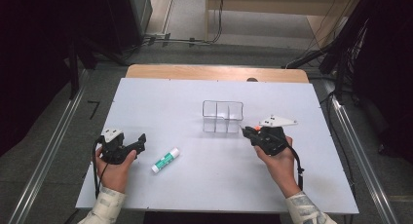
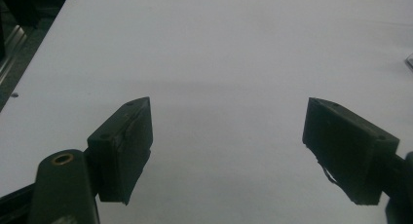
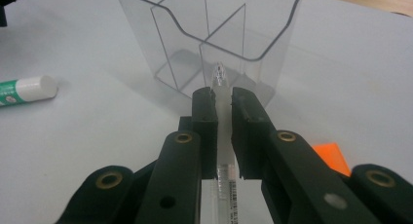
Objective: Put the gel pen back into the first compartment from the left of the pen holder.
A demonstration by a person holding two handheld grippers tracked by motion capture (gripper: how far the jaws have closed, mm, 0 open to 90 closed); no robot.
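Our left gripper (image 1: 138, 145) rests idle on the white table (image 1: 195, 185), jaws spread wide and empty, beside the green-and-white glue stick (image 1: 165, 159). Our right gripper (image 3: 223, 100) clamps a slim clear plastic pen (image 3: 220, 80), tip aimed at the clear divided organiser box (image 3: 214, 34). We judge transport underway; next, lift above the rim and lower into a compartment.

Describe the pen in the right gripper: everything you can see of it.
The pen is a slim stick with a clear, frosted-looking barrel, seemingly plastic, with small dark print on its lower part and a clear tip. The right gripper is shut on it, both black pads pressing its sides, so it lies along the jaws. Its tip points at the clear divided organizer just ahead, and it is held above the white table. In the high view only a thin sliver juts from the gripper beside the organizer.
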